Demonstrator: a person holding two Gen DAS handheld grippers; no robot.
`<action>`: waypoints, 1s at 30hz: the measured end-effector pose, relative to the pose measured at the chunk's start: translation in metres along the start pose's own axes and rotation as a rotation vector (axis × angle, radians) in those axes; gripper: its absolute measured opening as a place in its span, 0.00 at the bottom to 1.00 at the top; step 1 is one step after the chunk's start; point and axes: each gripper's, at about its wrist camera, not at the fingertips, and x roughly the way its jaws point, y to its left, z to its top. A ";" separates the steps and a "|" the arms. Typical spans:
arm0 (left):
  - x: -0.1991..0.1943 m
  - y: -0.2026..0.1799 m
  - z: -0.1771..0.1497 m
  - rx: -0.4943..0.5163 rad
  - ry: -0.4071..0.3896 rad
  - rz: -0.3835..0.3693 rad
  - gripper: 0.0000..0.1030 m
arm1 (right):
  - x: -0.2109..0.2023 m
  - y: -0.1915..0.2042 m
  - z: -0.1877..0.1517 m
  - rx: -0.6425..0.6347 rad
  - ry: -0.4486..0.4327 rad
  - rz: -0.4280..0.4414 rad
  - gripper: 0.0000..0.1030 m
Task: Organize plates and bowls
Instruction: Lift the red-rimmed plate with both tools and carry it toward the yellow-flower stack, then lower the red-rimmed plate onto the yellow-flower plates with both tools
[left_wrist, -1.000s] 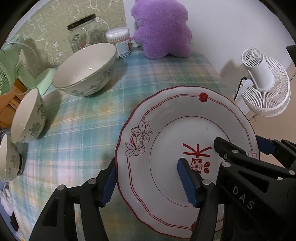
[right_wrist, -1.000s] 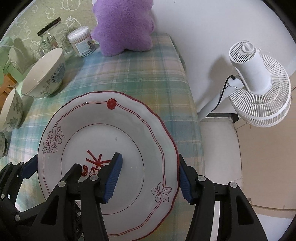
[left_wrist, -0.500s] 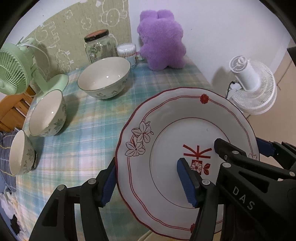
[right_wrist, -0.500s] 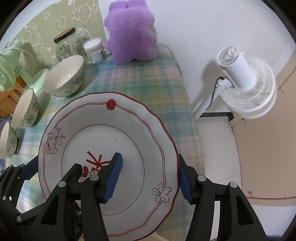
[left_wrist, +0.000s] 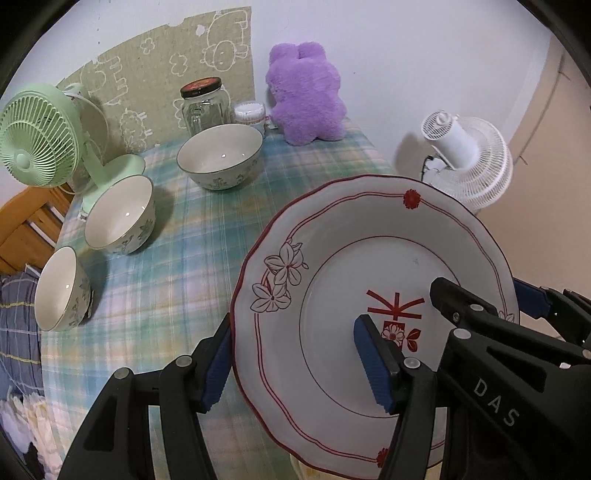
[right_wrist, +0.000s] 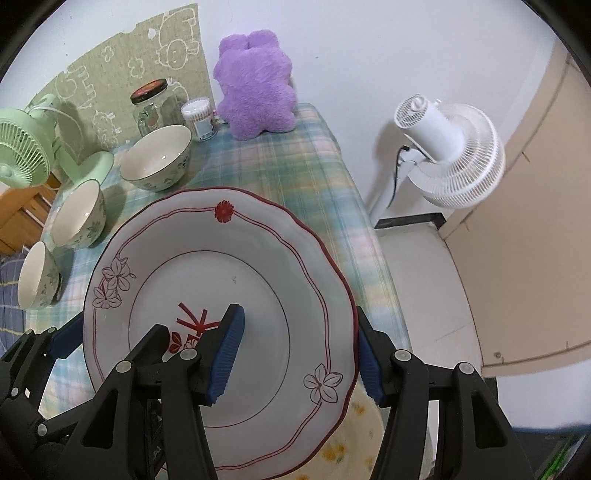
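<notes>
A white plate with a red scalloped rim and flower prints hangs tilted above the near end of the plaid table. My left gripper is shut on its left rim, one pad on top and one beneath. At the opposite rim my right gripper is shut the same way. Three floral bowls stand in a row on the table's left side: a large one, a medium one and a small one.
A green desk fan, a glass jar, a cotton swab tub and a purple plush toy line the table's back. A white floor fan stands off the right edge. Wooden furniture sits at left.
Both grippers have risen and drawn back with the plate held between them. The bowls and table look smaller and farther, and the third bowl and green fan have come fully into view.
</notes>
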 end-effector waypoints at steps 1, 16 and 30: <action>-0.003 0.000 -0.003 0.006 -0.004 -0.003 0.62 | -0.005 0.000 -0.006 0.008 -0.003 -0.004 0.59; -0.002 -0.030 -0.062 -0.001 0.052 -0.050 0.62 | -0.020 -0.024 -0.069 0.058 0.015 -0.025 0.59; 0.025 -0.058 -0.101 -0.116 0.147 -0.035 0.62 | 0.015 -0.056 -0.101 -0.033 0.121 -0.002 0.59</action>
